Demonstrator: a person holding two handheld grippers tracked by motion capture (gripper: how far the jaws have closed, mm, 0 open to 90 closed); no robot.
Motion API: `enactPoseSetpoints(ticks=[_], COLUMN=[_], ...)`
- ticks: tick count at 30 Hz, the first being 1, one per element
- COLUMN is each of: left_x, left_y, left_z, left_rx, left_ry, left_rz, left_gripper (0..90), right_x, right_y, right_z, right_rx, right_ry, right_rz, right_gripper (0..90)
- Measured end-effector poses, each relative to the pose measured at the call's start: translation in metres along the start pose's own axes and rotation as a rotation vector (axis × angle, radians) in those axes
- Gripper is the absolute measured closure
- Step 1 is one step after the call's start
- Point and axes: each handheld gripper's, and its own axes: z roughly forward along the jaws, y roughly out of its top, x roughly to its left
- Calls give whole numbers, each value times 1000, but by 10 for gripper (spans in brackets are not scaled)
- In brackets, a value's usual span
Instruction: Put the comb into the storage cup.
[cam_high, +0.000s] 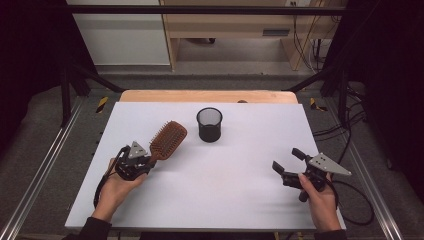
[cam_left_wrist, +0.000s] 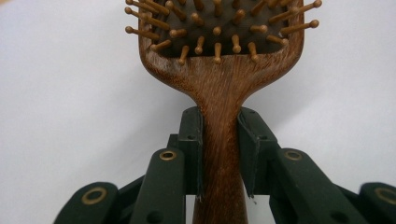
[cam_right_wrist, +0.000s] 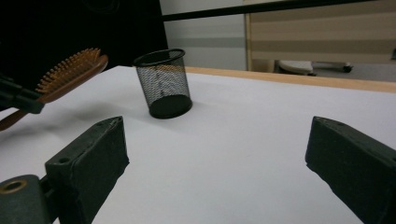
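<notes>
A brown wooden hairbrush (cam_high: 168, 140) with peg bristles is held by its handle in my left gripper (cam_high: 148, 161), at the table's left. In the left gripper view both pads press on the handle of the hairbrush (cam_left_wrist: 221, 98), bristles facing the camera. The right gripper view shows the hairbrush (cam_right_wrist: 70, 72) lifted above the table. A black mesh cup (cam_high: 209, 124) stands upright at the middle back, also the mesh cup (cam_right_wrist: 163, 83). My right gripper (cam_high: 288, 160) rests low at the right, jaws wide open and empty, with my right gripper (cam_right_wrist: 215, 154) pointing toward the cup.
The white tabletop (cam_high: 225, 180) has a wooden strip (cam_high: 207, 96) along its far edge. Black frame rails (cam_high: 75, 85) stand at both sides. Cables (cam_high: 360, 210) trail off the table's right side.
</notes>
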Motion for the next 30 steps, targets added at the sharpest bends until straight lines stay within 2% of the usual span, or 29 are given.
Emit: enactPoseSetpoints(ticks=[3,5,6,7,13,16,18,22,24,30], left_x=[-5,-9,-9,-11,-17,-20,-23,-26,-28,-37], left_y=[0,-3,-3,-4,-4,-3,-2,-1,0,2], left_z=[-4,-5,-5,-6,-6,-6,-7,-8,-8,-7], left_rx=[-57,-81,-81,-90,-114,-124,-124,-139,-146,-145], left_ry=[58,70,70,68,34,23,24,8,-3,-13], left_rz=[35,24,24,17,0,5,26,24,16,38], left_gripper=[727,727,727,727,727,727,727,727,727,727], right_x=[5,11,11,15,27,32,34,39,42,59], right_y=[1,3,3,4,3,3,3,1,0,-1], right_z=[2,4,4,7,16,19,20,24,28,42], right_rx=[10,17,17,8,18,29,35,59,72,115], right_ry=[31,65,65,78,97,103,102,76,79,102], right_rz=[12,41,41,55,54,49,48,56,58,71], right_gripper=[58,53,53,53,54,54,56,59,58,52])
